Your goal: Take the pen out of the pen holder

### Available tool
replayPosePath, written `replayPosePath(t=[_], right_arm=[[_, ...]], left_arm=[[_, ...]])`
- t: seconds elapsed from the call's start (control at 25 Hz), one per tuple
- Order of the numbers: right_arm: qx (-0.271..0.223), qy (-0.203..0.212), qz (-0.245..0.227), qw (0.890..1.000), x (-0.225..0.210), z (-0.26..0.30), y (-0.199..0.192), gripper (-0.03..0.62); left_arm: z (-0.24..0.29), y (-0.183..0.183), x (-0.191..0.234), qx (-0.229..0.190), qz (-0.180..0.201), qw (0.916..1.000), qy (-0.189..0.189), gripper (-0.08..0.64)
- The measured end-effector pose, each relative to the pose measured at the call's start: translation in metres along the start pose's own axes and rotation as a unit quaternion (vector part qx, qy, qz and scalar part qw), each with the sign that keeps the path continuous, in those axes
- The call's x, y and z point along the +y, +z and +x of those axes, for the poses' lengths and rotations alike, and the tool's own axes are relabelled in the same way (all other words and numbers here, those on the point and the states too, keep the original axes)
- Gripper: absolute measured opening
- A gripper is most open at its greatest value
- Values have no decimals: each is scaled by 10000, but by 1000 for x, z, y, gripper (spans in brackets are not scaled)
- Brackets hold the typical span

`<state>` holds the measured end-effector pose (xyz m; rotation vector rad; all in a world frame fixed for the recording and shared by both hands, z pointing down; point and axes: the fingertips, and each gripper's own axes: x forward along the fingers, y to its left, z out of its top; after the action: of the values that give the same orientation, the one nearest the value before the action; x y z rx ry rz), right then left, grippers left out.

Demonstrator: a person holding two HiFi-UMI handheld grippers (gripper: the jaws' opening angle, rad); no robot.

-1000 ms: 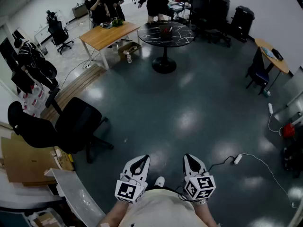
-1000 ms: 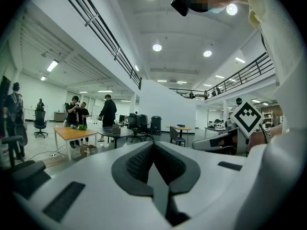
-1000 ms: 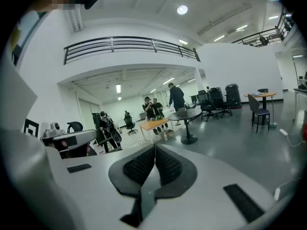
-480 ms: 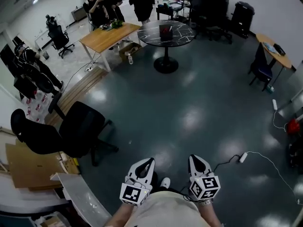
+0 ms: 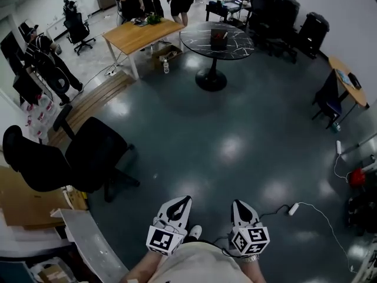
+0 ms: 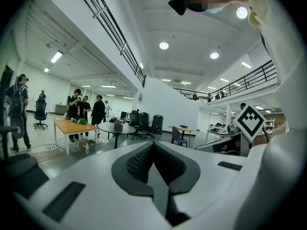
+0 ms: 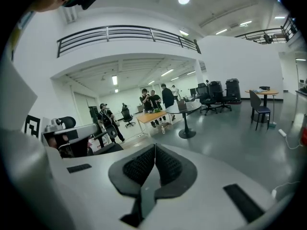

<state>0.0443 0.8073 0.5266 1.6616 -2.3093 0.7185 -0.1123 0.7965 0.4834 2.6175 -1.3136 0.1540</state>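
Note:
A small dark pen holder [image 5: 219, 38] stands on the round black marble table [image 5: 203, 45] far across the room; no pen is discernible at this distance. It also shows as a small box, the pen holder [image 6: 118, 125], in the left gripper view, and as the pen holder [image 7: 182, 104] in the right gripper view. My left gripper [image 5: 185, 199] and right gripper [image 5: 236, 203] are held close to my body at the bottom of the head view. The left gripper [image 6: 153, 145] and the right gripper [image 7: 154, 148] are both shut with nothing between the pads.
A black office chair [image 5: 88, 158] stands at my left front. A wooden table [image 5: 141, 31] with people behind it is beside the round table. A power strip [image 5: 293, 208] and its cable lie on the grey floor at right. More chairs and a desk [image 5: 347, 75] line the right wall.
The head view has shifted, so the round table and the wooden table sit a little lower and further right in frame. People at the back have moved. Both grippers stay shut near my body.

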Motion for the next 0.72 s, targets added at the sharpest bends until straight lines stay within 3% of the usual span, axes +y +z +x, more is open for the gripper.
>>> replayPosePath(t=[0.08,0.24,0.56,0.72], right_arm=[[1,-51,-36,10000,0,22,15,18],[27,-190,-67,9998,-2,61,42,18],[-38,-417,0,9991,26,132,77,18],[-4,-416,59,9991,37,155,82,18]], left_arm=[[15,4,21,67,-48,10000,-11,11],[53,23,55,-394,-19,9991,-176,11],[106,43,135,-165,229,9972,-699,11],[126,62,156,-567,426,9938,-851,11]])
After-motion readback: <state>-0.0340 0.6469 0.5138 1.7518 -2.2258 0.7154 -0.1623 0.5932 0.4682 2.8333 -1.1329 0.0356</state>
